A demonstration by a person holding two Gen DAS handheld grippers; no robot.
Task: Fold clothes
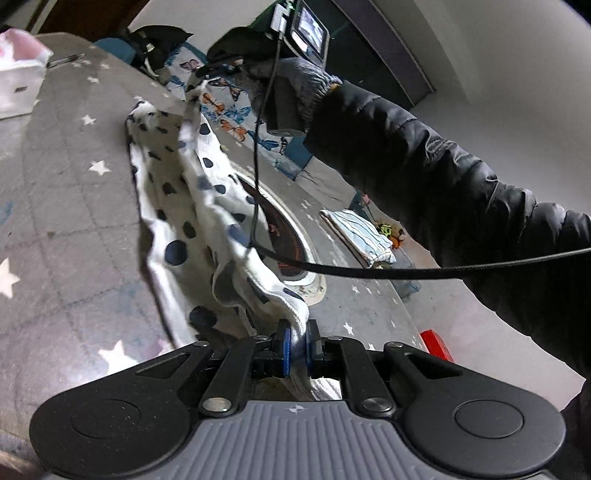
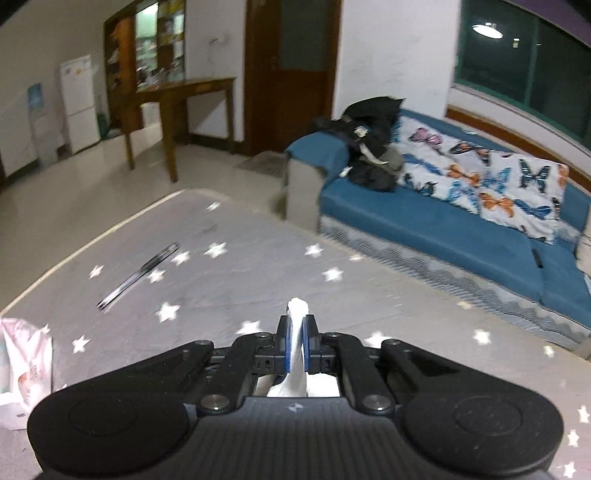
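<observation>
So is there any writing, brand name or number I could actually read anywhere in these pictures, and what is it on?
No text can be read in either view.
Pink and white bag: reddish print, too blurred to read.
White fridge: small stickers or marks, too small to read.
Screen on the right gripper: shows a picture only, no legible words.
Polka-dot garment: dots only, no label visible.
</observation>
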